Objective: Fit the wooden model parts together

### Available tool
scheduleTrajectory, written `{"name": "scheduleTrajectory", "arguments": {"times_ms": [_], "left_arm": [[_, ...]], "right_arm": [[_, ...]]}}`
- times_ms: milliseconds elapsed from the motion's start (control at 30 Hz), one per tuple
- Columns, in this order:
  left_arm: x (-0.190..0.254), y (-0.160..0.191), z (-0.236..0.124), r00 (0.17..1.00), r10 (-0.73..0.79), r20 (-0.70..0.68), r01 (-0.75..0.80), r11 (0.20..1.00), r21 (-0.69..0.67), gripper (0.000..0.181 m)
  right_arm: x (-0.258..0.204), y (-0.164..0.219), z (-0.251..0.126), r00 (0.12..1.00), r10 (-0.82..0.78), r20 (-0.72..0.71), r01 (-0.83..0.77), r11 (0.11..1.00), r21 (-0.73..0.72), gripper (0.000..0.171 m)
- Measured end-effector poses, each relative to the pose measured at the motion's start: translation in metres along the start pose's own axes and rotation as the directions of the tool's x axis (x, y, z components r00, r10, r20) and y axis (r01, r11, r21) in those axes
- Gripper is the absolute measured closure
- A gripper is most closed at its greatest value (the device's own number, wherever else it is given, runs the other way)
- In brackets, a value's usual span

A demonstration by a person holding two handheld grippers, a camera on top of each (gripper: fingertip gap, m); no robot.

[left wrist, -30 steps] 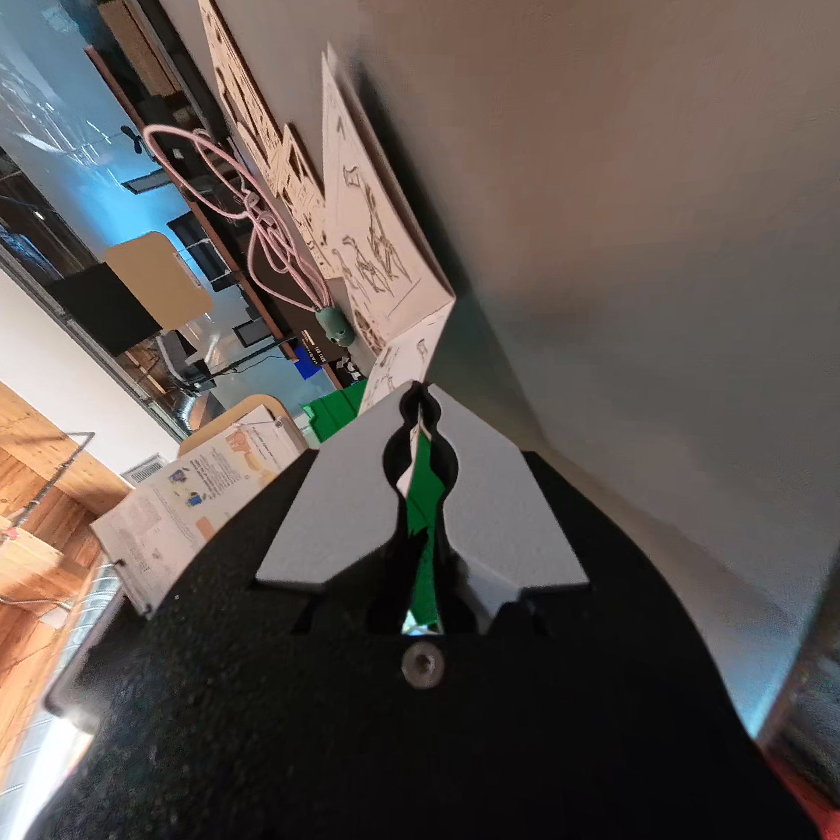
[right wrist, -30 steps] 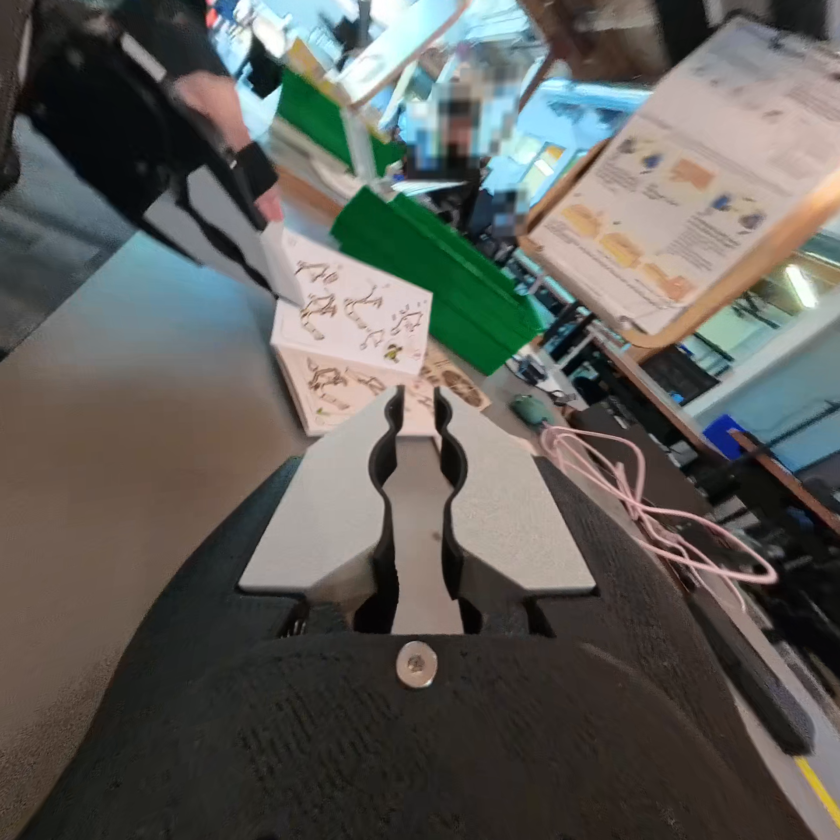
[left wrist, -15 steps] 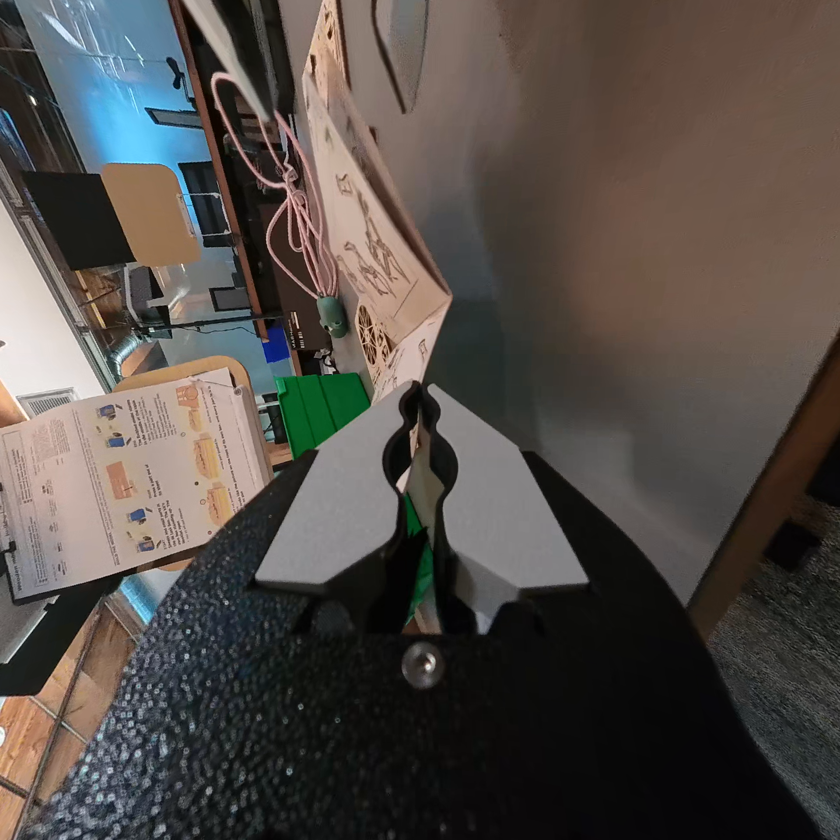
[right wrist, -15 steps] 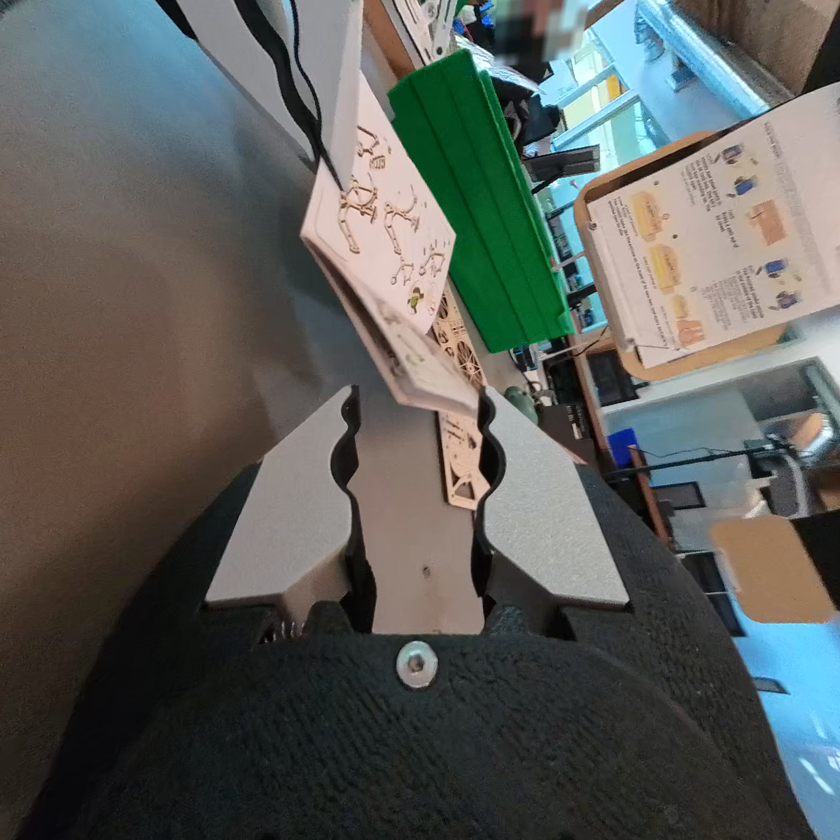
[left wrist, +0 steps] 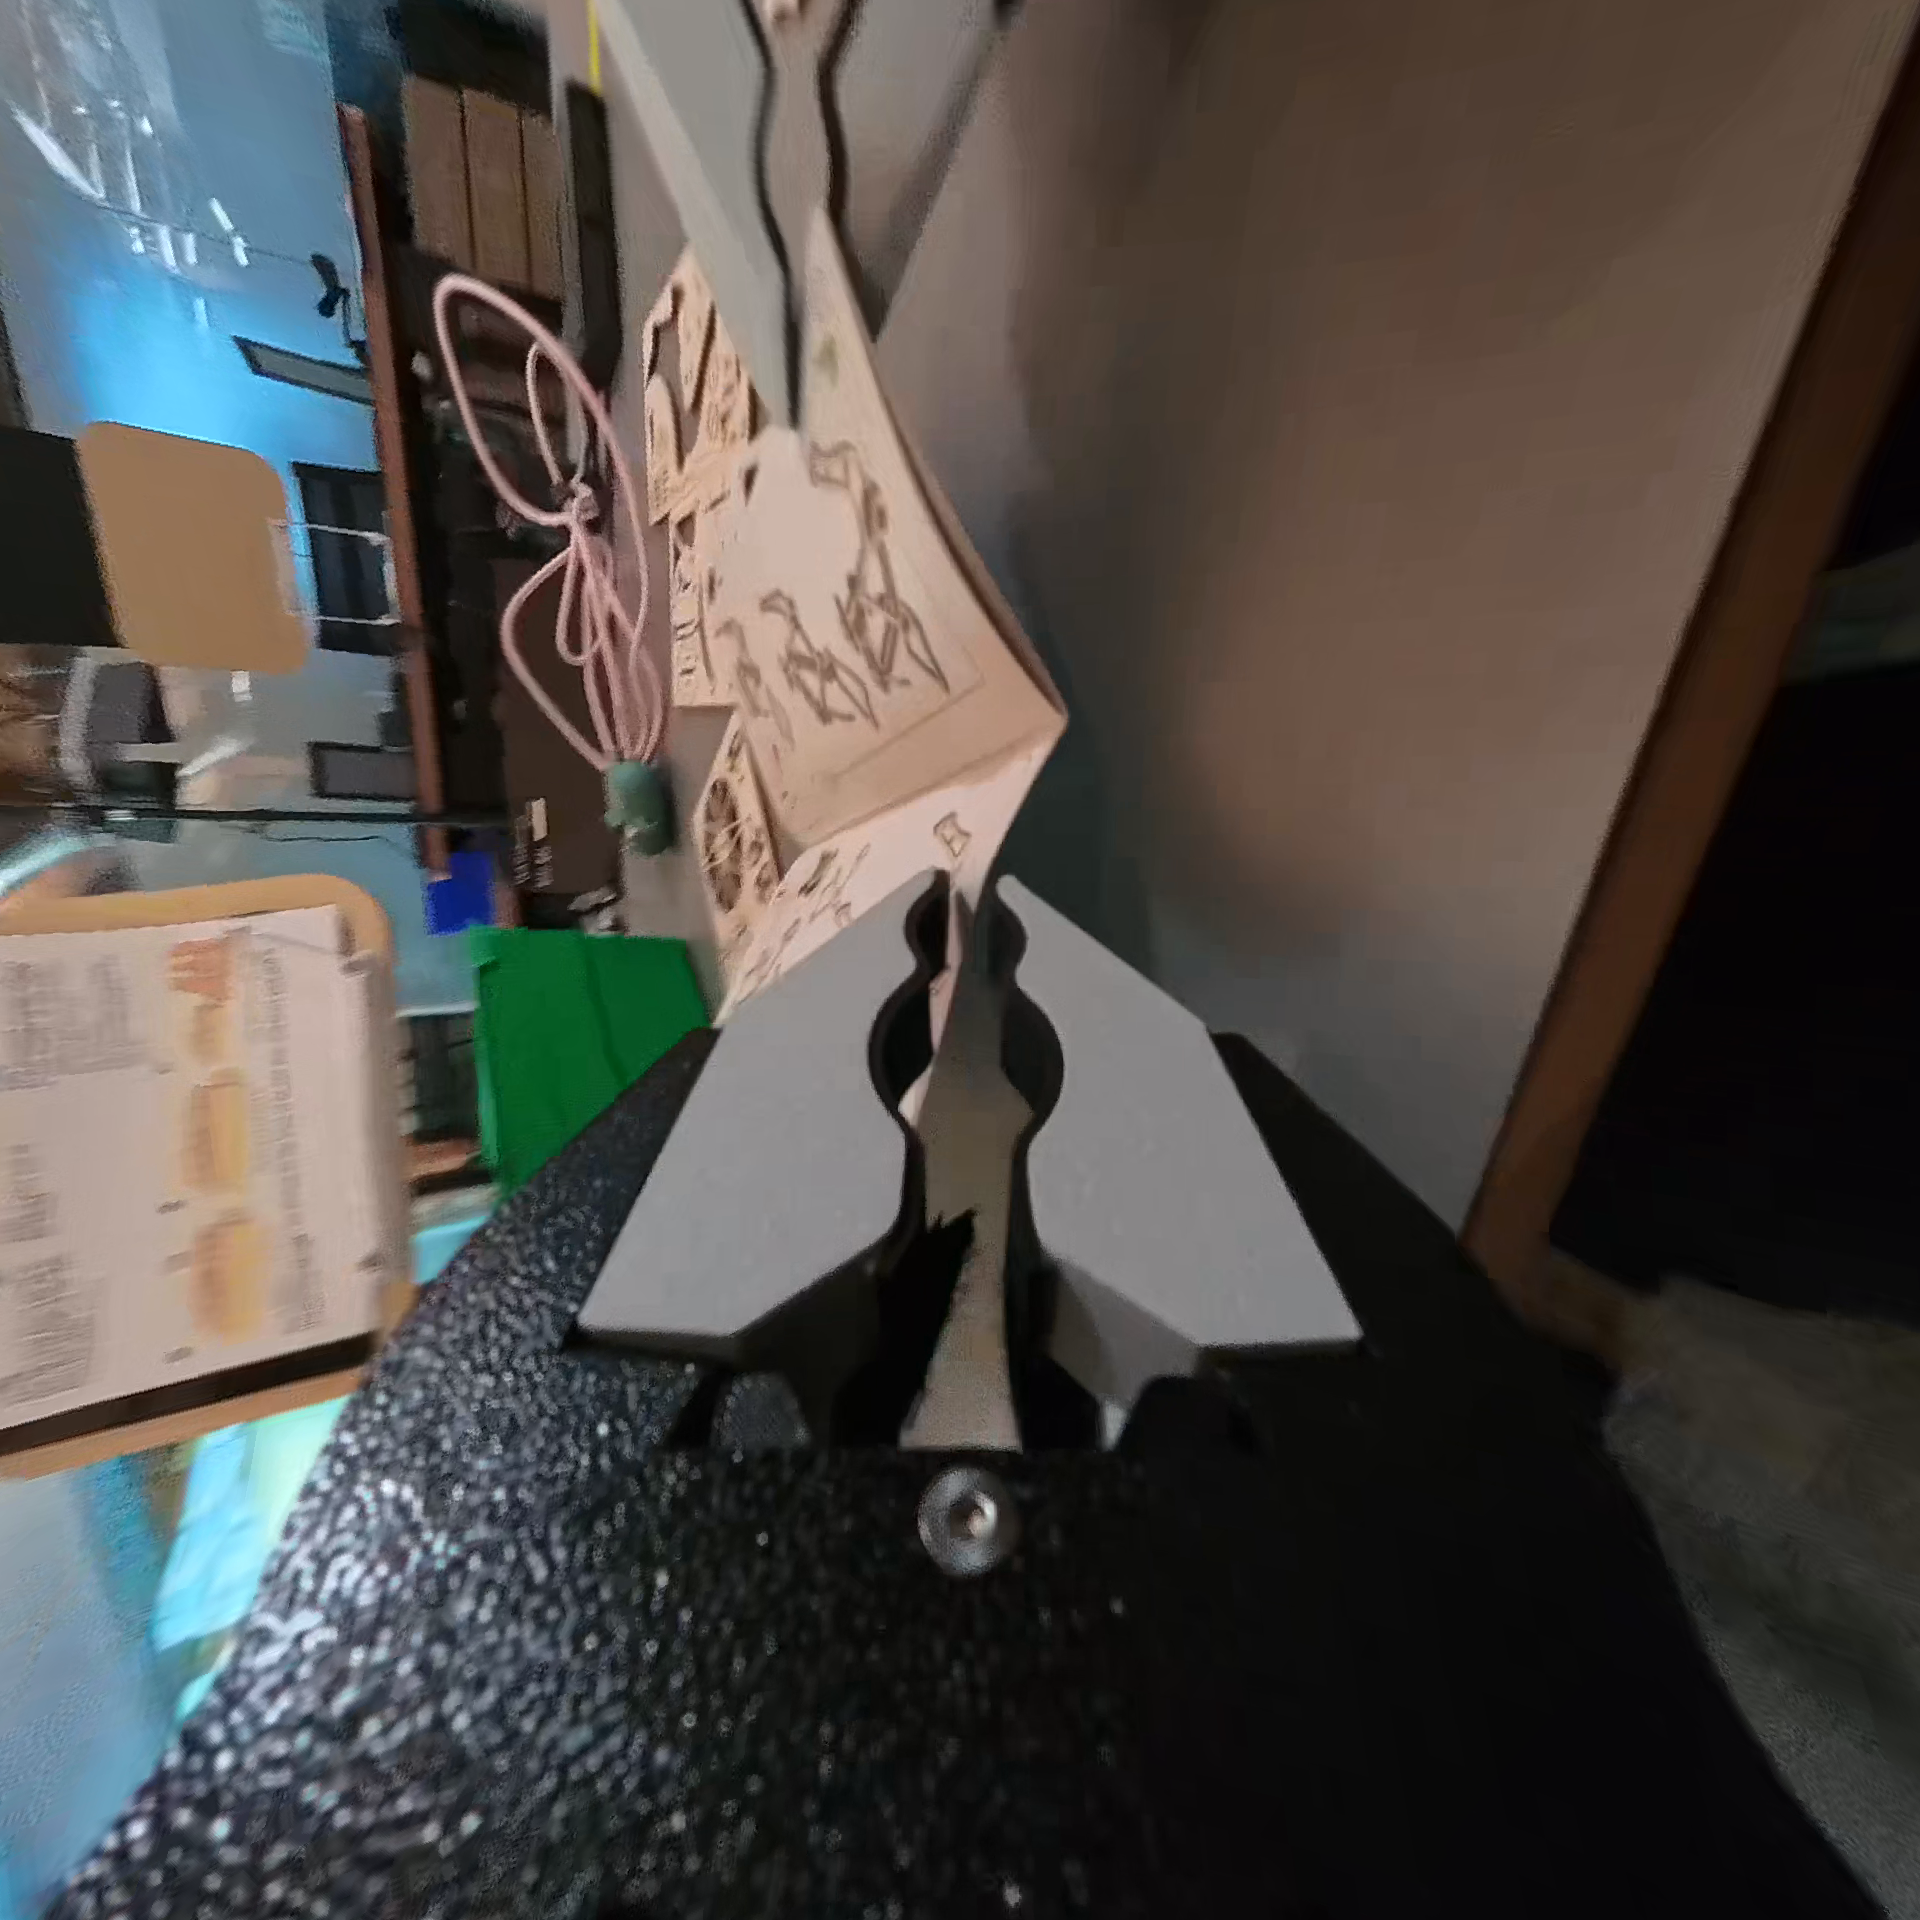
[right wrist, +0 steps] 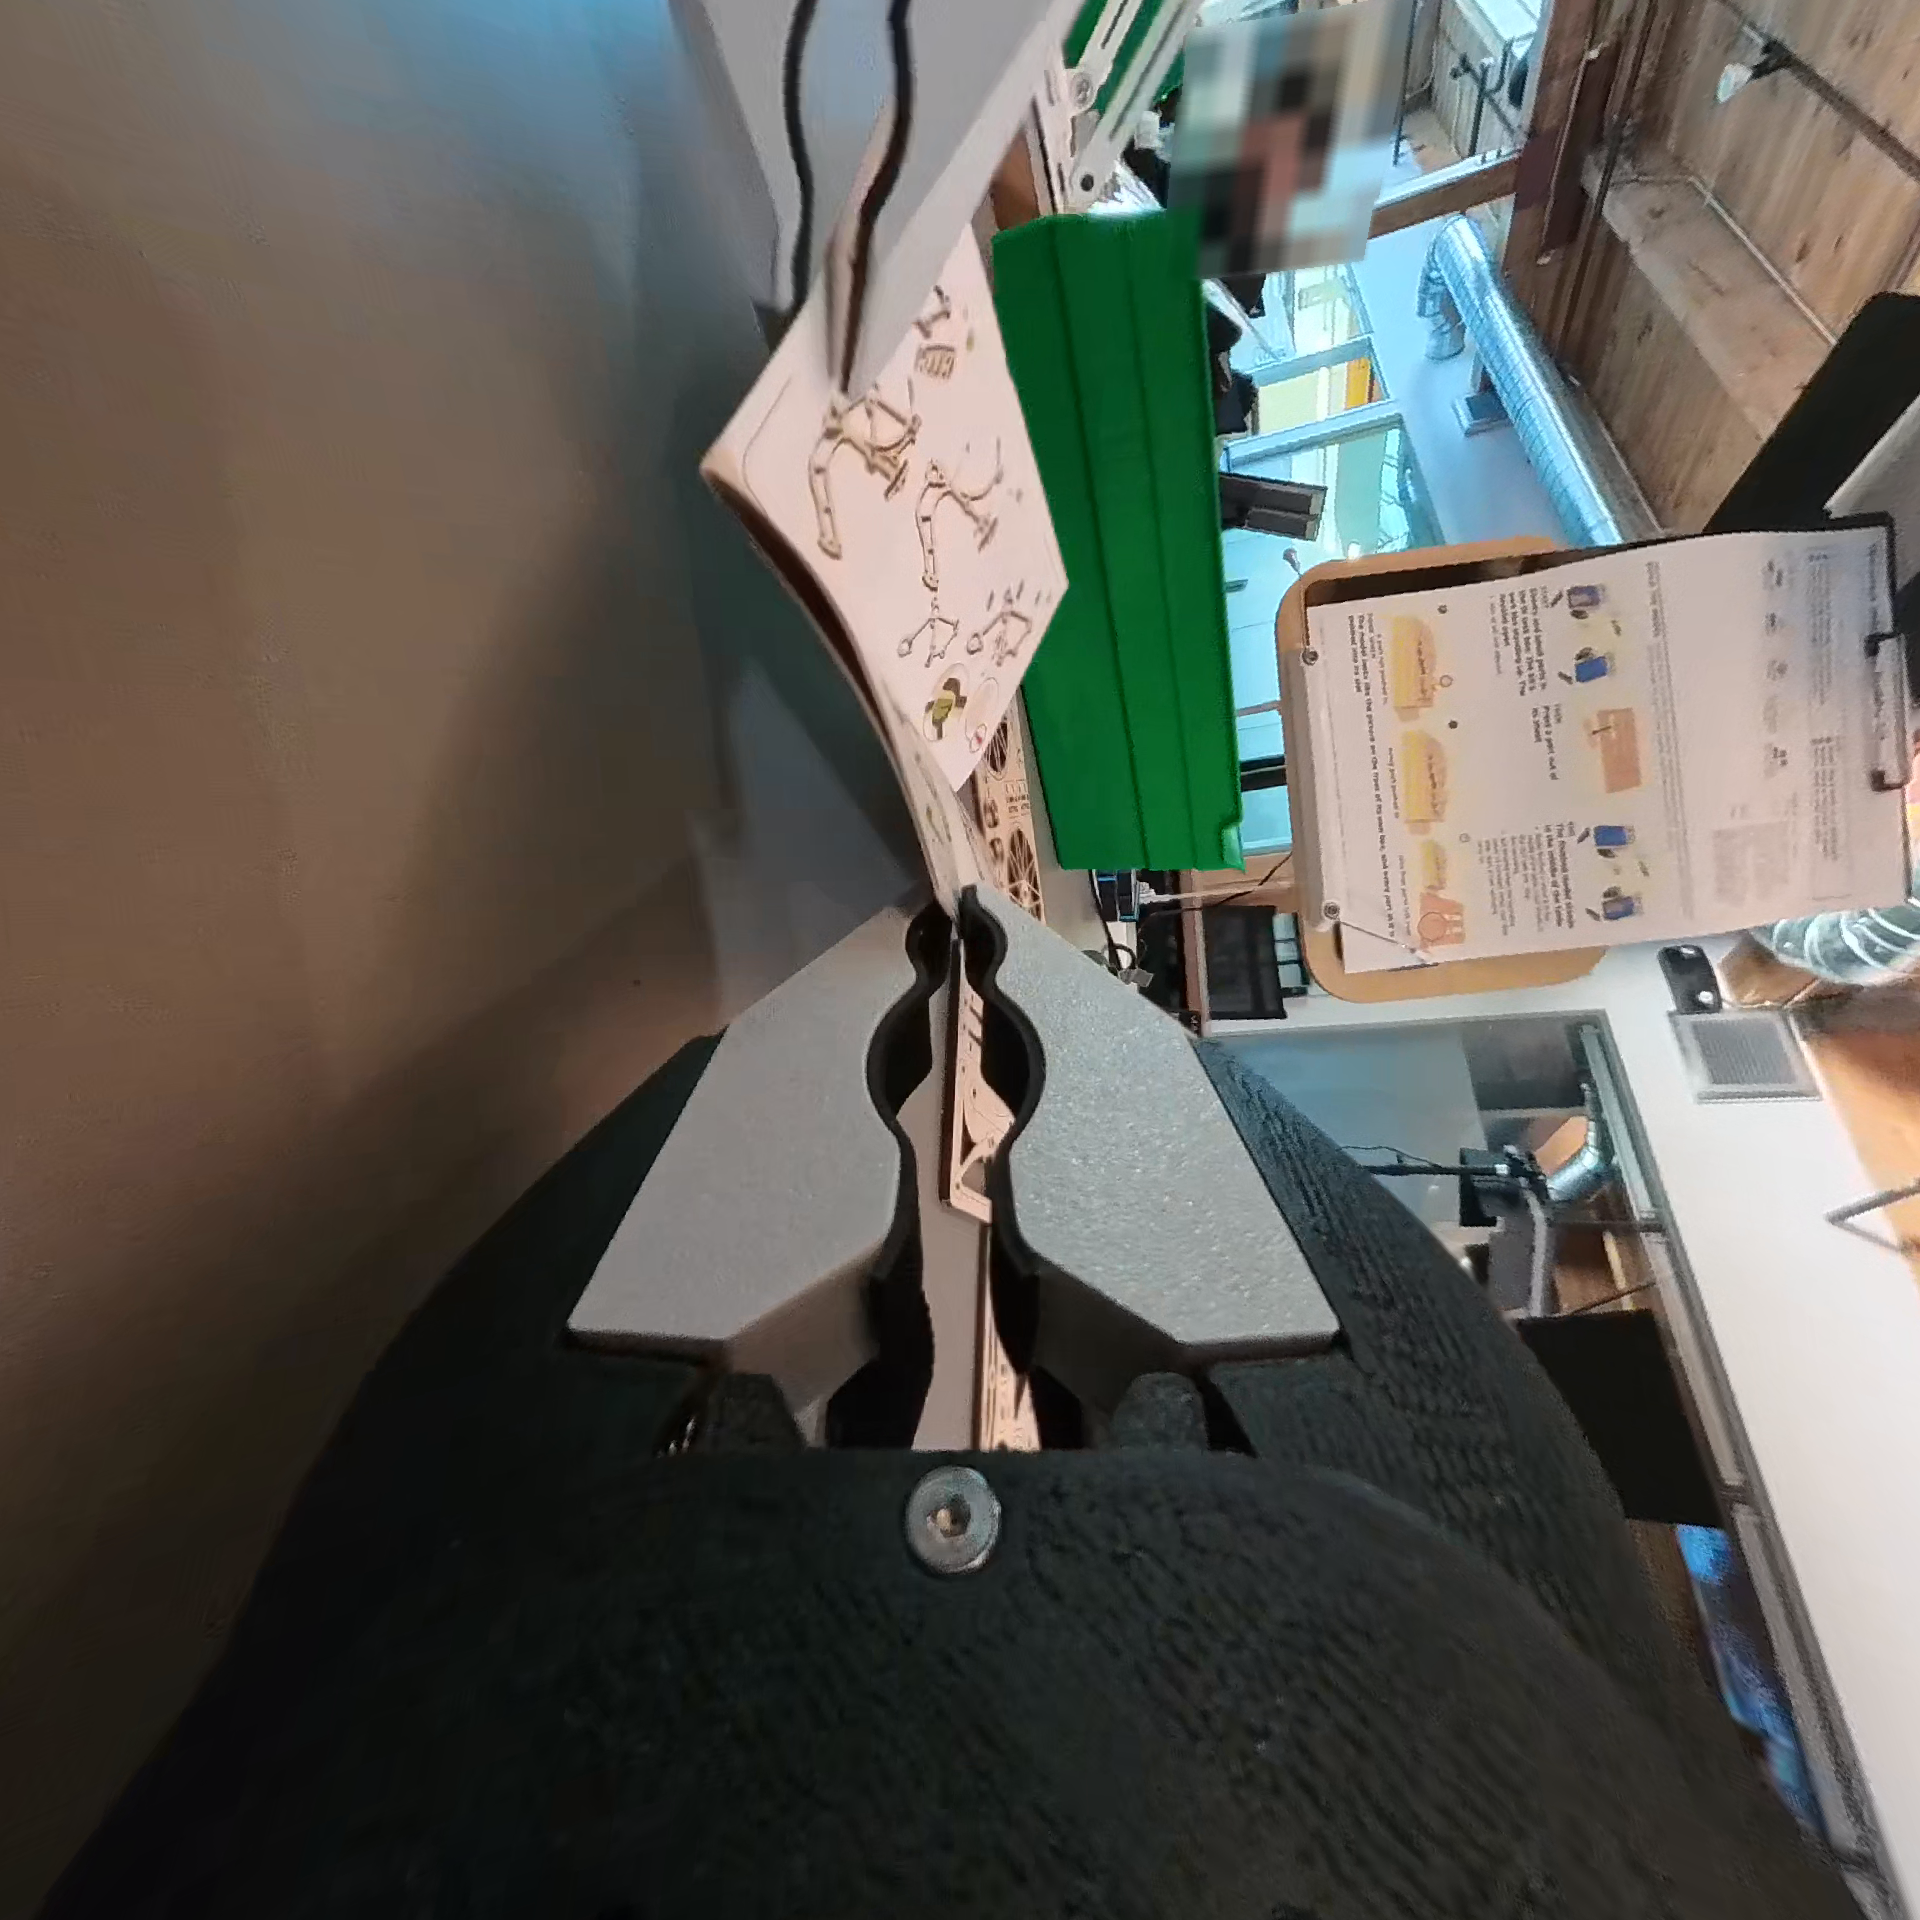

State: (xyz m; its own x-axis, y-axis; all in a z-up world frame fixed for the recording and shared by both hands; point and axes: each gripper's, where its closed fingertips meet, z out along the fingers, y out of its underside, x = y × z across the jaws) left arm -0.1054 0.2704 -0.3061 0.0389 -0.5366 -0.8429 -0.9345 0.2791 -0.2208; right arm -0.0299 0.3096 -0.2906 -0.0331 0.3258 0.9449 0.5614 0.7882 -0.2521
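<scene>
A white instruction booklet (left wrist: 852, 644) with line drawings of model parts hangs bowed in the air over the grey table (left wrist: 1351, 520). My left gripper (left wrist: 971, 896) is shut on one edge of it. My right gripper (right wrist: 961, 923) is shut on the opposite edge of the booklet (right wrist: 914, 520). Each gripper also shows at the top of the other's view, the right one in the left wrist view (left wrist: 795, 156) and the left one in the right wrist view (right wrist: 862, 208). Laser-cut wooden part sheets (left wrist: 691, 353) lie on the table behind the booklet, partly hidden by it; they also show in the right wrist view (right wrist: 1013, 831).
A green bin (right wrist: 1122, 540) stands at the table's far side. A clipboard with a printed sheet (right wrist: 1558, 748) stands beyond it. A pink cable with a teal plug (left wrist: 582, 582) lies past the wooden sheets. The table's wooden edge (left wrist: 1714, 623) runs along the right of the left wrist view.
My right gripper, open half a second ago, has moved in and shut on the booklet's edge. Both grippers have rolled, and the booklet now bows between them.
</scene>
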Motion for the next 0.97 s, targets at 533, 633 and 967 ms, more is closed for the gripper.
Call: {"name": "scheduleTrajectory", "arguments": {"times_ms": [533, 633, 967], "left_arm": [[-0.014, -0.069, -0.027, 0.891, -0.365, -0.27, 0.418, 0.891, 0.175, 0.14], [-0.003, -0.062, -0.013, 0.886, -0.348, -0.306, 0.389, 0.918, 0.081, 0.157], [0.0, -0.057, 0.003, 0.83, -0.426, -0.36, 0.468, 0.883, 0.035, 0.161]], "right_arm": [[-0.014, -0.01, 0.0, 0.983, -0.186, -0.003, 0.186, 0.982, -0.02, 0.171], [-0.013, -0.009, 0.0, 0.982, -0.187, -0.004, 0.187, 0.982, -0.021, 0.171], [-0.013, -0.009, -0.001, 0.983, -0.184, -0.005, 0.184, 0.983, -0.017, 0.171]]}}
